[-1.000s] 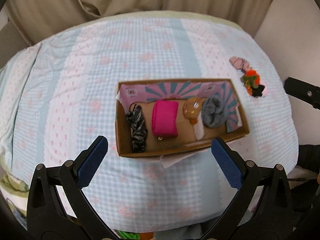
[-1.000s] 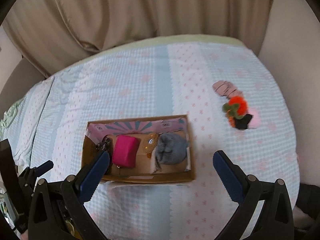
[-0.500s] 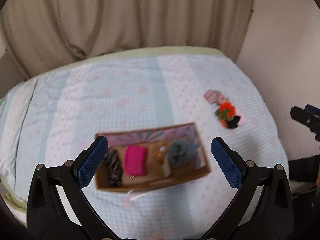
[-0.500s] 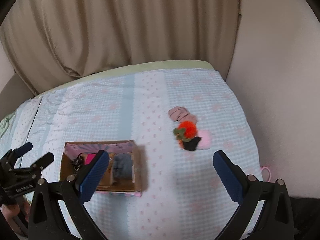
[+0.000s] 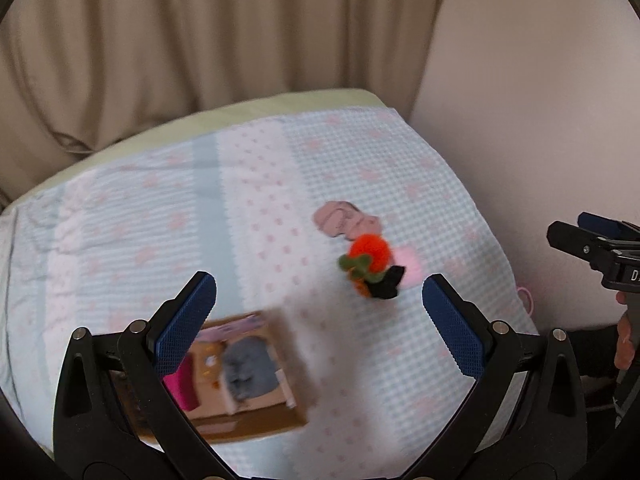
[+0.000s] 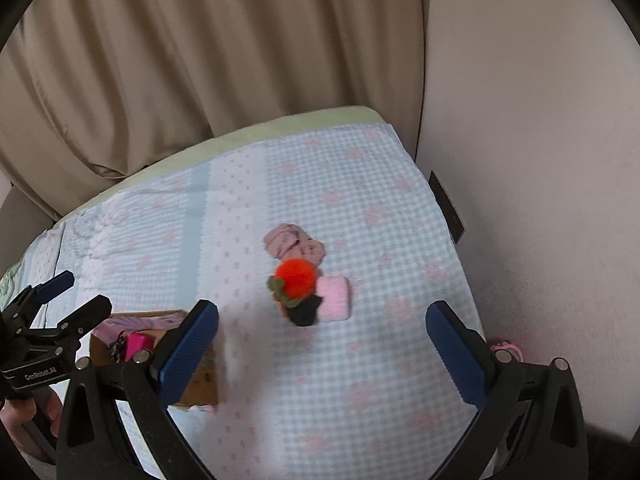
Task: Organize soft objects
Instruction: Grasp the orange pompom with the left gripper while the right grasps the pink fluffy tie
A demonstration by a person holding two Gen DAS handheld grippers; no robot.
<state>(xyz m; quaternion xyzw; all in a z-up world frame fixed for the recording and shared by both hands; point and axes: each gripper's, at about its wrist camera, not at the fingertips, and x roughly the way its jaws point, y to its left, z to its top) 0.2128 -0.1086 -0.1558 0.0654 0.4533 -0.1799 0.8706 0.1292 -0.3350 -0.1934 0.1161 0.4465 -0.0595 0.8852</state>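
Observation:
A cardboard box (image 5: pixel 256 420) sits on the bed at lower left and holds a grey soft item (image 5: pixel 250 368), a magenta pouch (image 5: pixel 184 384) and other pieces. The box also shows in the right wrist view (image 6: pixel 120 320). A loose pile lies to its right: a dusty-pink knit (image 6: pixel 294 242), an orange pompom (image 6: pixel 298 278), a black piece (image 6: pixel 306 312) and a pale pink block (image 6: pixel 334 298). The orange pompom also shows in the left wrist view (image 5: pixel 368 252). My left gripper (image 5: pixel 320 320) is open and empty above the bed. My right gripper (image 6: pixel 322 346) is open and empty, short of the pile.
The bed has a blue and pink checked cover (image 6: pixel 360 380). Beige curtains (image 6: pixel 200 60) hang behind it. A cream wall (image 6: pixel 540 160) runs along the right edge. A small pink object (image 6: pixel 506 348) lies at the bed's right edge.
Both grippers have swung right and pulled back. The box has slid to the lower left of both views, and the loose pile now sits near the centre. Both stay open.

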